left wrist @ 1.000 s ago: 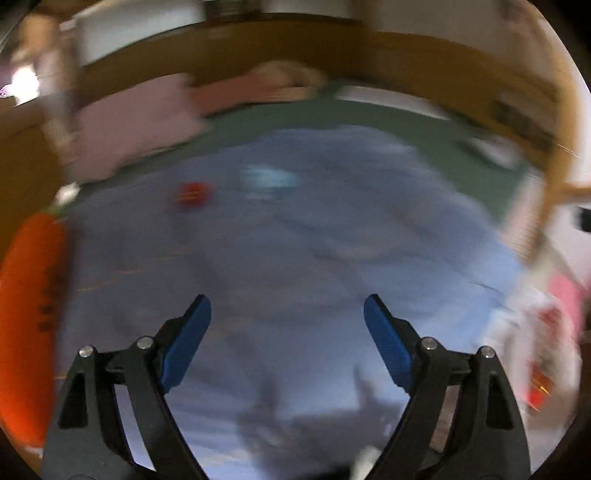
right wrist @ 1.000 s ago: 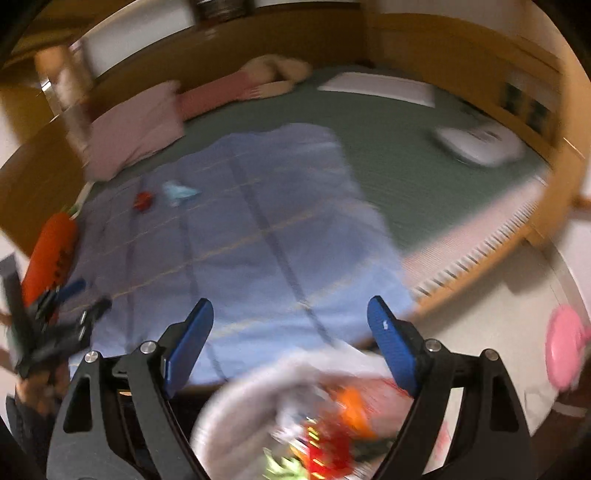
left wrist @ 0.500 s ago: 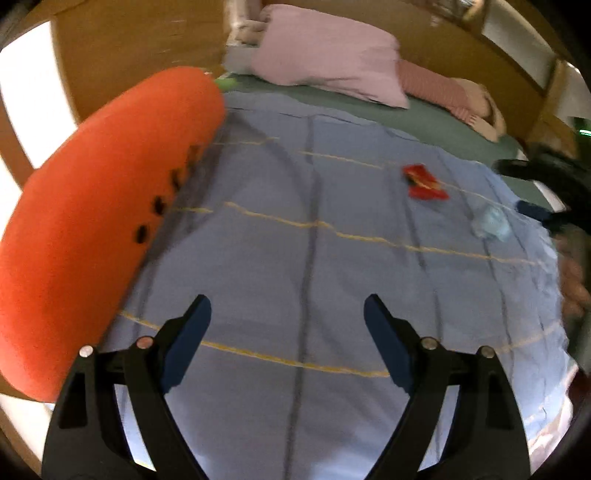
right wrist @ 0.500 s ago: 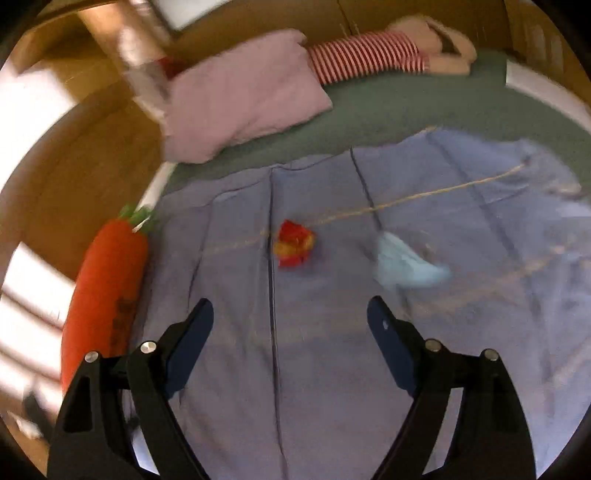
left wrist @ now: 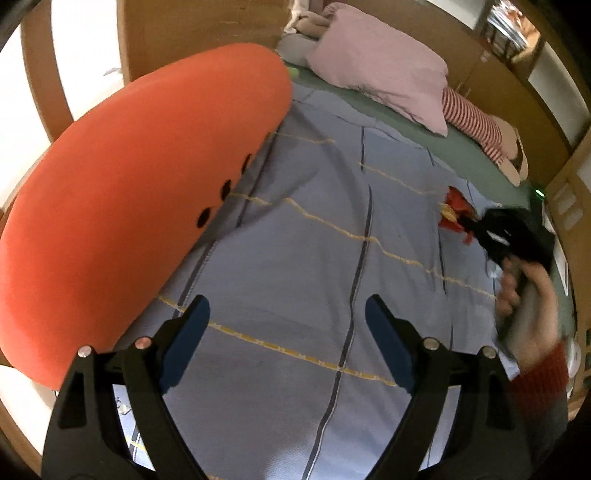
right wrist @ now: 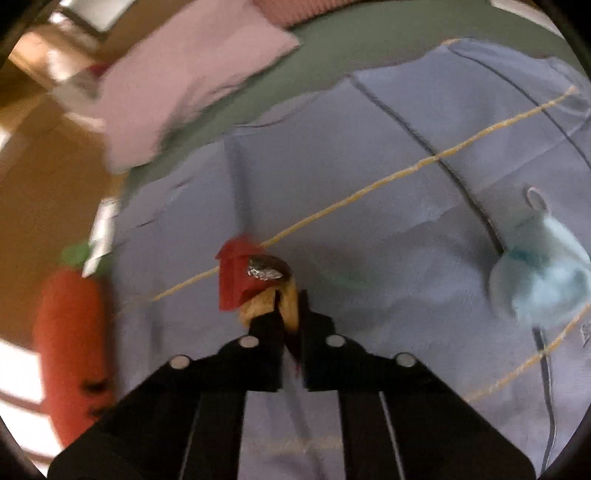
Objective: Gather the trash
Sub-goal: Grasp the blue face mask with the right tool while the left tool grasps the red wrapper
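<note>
— Blue-grey cotton fills the field, a blanket [left wrist: 295,258] crossed by thin yellow lines and dark stripes, spread flat over a green sheet [left wrist: 461,147] on the bed. What have you got on the right side?

— Right gripper [right wrist: 290,321] is clenched on a red wrapper [right wrist: 236,277], crumpled, with a patch of silver foil and a tan bit showing just ahead of the fingertips. The wrapper sits at the middle of my view, right over one yellow line of the blanket.

— From the left wrist I see that same wrapper [left wrist: 456,214] out at three o'clock, with the right gripper [left wrist: 472,225] closed at it and the person's hand [left wrist: 528,295] behind, red sleeve at the wrist.

— And the left gripper?

— Left gripper [left wrist: 286,339] is released, jaws spread wide, nothing between them, hanging over bare blanket at six o'clock.

— I've got more trash at three o'clock: a pale blue face mask [right wrist: 539,280], crumpled, its loops trailing on the blanket, well apart from the wrapper.

— Big orange carrot plush [left wrist: 129,206] fills my nine o'clock, black dots down its side, lying along the blanket's edge.

— Same carrot [right wrist: 74,350] at my eight o'clock, green top pointing toward the headboard.

— Room-wise: pink pillow [left wrist: 380,66] at one o'clock, a striped soft toy [left wrist: 476,125] beside it, wooden panelling [left wrist: 207,29] behind the bed.

— Pink pillow [right wrist: 184,85] at eleven for me, blurred. Wood frame beyond it.
</note>
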Action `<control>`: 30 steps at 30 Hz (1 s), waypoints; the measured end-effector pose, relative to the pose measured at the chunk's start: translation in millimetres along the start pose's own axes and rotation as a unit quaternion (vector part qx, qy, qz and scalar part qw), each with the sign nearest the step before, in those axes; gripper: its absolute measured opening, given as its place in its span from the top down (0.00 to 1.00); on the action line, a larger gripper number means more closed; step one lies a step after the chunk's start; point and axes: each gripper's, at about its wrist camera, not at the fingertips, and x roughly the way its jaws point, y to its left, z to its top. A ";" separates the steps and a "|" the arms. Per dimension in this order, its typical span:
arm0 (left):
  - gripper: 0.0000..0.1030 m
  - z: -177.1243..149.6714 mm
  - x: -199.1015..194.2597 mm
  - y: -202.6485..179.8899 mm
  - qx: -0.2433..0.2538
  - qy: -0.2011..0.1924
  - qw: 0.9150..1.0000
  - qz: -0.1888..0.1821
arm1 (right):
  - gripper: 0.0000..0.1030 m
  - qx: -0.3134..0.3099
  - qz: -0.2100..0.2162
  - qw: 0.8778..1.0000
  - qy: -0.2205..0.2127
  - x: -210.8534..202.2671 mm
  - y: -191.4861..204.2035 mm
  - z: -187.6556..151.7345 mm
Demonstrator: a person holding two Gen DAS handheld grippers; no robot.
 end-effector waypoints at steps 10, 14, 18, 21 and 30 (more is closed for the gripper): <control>0.16 -7.5 6.3 -7.5 -0.004 0.008 1.000 0.014 | 0.77 -0.168 0.045 0.969 0.177 -41.1 41.8 -112.9; 0.16 -12.8 17.2 -15.8 0.014 0.032 0.999 0.007 | 0.30 -0.156 -0.041 0.987 0.001 -102.7 13.7 -59.0; 0.15 -17.9 25.9 -28.2 0.030 0.045 0.999 -0.003 | 0.23 -0.104 -0.207 0.964 -0.132 -112.4 -26.5 6.9; 0.14 -20.4 33.4 -39.2 0.047 0.062 0.996 -0.033 | 0.22 -0.049 -0.213 0.970 -0.103 -81.9 -58.8 34.6; 0.10 -33.4 43.4 -79.6 0.131 0.088 0.983 -0.091 | 0.87 -0.086 -0.227 0.970 -0.025 -40.7 -82.2 15.4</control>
